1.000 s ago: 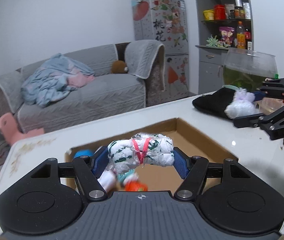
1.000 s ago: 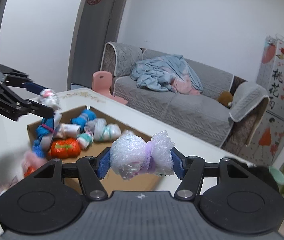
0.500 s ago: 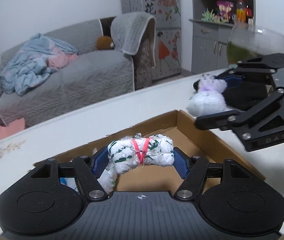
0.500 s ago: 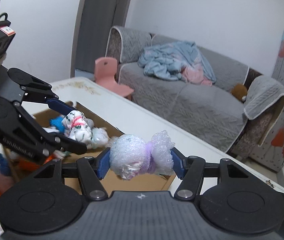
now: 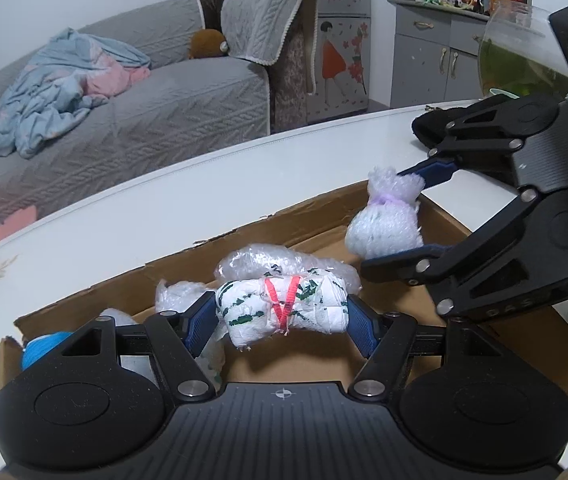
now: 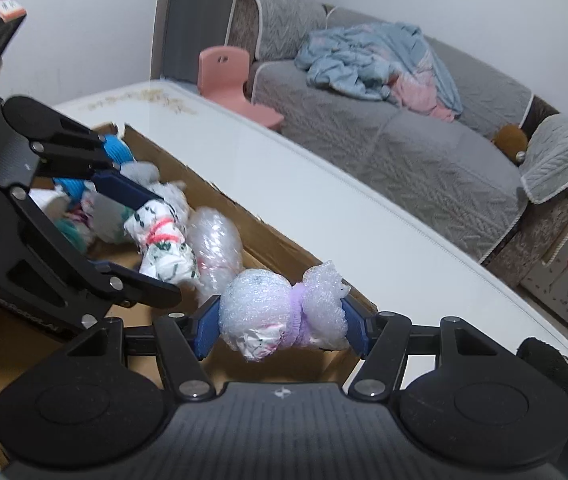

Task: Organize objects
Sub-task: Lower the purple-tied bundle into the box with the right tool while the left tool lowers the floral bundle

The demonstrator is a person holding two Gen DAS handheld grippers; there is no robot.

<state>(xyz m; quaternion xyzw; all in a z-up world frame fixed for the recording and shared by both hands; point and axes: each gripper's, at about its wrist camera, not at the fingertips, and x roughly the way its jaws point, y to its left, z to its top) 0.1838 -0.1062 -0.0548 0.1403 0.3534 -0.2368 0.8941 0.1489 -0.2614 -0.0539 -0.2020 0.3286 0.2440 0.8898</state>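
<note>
- Meanwhile, over a cardboard box [image 5: 315,208] on the white desk [image 5: 164,208], the left tongs [image 5: 282,316] clamp a green-printed white bundle [image 5: 284,312].
- Just beside, the right tongs [image 6: 280,322] grip a purple-banded bubble-wrap bundle [image 6: 284,312], above the box's emptier end.
- Risk: with the tongs this close, simultaneous releases could collide, sending a bundle over the low wall.

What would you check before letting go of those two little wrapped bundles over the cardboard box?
1. Left gripper clamps the white-green bundle: ok.
2. Right gripper clamps the purple-tied bubble-wrap bundle: ok.
3. Both bundles over the cardboard box: ok.
4. Bare floor below for both: ok.
5. The two grippers apart, not touching: ok.
6. Height of the drop: cannot tell.
</note>
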